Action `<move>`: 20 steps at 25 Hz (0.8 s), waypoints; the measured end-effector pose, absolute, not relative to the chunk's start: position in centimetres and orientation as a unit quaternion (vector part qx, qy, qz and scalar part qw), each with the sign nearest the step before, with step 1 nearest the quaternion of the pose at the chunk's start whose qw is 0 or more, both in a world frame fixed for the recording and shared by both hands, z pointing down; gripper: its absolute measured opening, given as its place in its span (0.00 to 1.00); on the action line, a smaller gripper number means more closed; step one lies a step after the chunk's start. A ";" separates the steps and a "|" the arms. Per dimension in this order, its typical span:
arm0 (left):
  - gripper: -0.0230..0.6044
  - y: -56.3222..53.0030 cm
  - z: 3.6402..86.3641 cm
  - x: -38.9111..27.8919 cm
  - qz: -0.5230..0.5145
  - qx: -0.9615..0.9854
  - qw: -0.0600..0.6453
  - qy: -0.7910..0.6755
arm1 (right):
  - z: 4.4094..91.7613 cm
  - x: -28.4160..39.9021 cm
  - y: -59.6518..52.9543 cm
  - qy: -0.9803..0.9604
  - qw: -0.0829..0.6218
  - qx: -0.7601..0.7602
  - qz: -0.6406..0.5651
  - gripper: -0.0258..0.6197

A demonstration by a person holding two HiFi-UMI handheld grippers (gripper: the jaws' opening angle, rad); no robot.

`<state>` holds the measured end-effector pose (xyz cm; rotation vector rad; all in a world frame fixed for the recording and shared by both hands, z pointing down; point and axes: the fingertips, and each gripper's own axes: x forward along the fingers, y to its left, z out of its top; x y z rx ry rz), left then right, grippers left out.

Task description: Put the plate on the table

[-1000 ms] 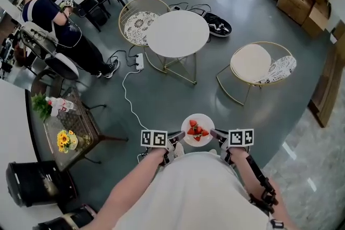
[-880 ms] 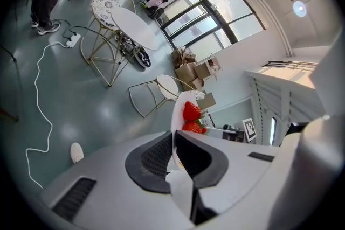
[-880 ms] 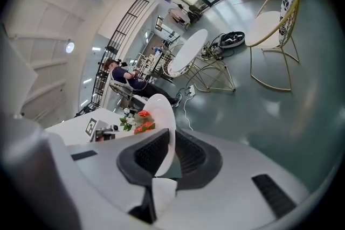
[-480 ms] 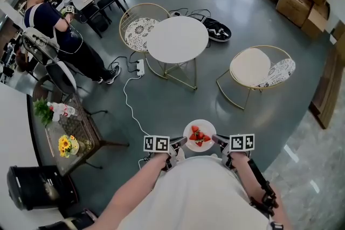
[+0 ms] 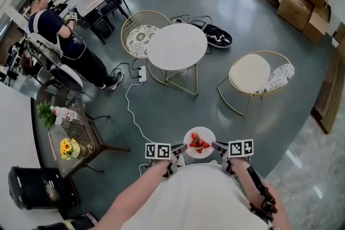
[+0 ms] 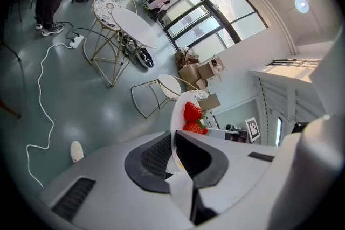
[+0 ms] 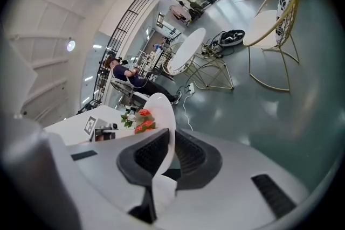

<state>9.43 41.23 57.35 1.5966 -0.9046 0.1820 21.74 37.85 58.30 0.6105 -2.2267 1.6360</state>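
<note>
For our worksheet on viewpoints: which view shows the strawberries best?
The head view: it looks down onto the strawberries, unobstructed. Both gripper views see the plate nearly edge-on, showing only some berries.

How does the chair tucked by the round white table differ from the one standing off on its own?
The tucked chair sits right against the round white table, partly overlapped by its top; the lone chair stands well clear of it. The tucked chair's seat shows a black-and-white pattern; the lone chair's seat is plain and pale, with pattern only on one side. Both have thin gold frames, and nobody sits in them.
</note>
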 end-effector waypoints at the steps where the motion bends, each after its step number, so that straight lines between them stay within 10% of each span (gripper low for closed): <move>1: 0.06 41.3 57.4 9.7 0.082 0.690 0.603 -0.392 | 58.3 22.0 38.1 -0.776 0.153 0.212 0.575 0.07; 20: 0.06 33.8 59.1 5.4 0.063 0.695 0.607 -0.381 | 60.3 18.1 30.7 -0.768 0.167 0.226 0.575 0.07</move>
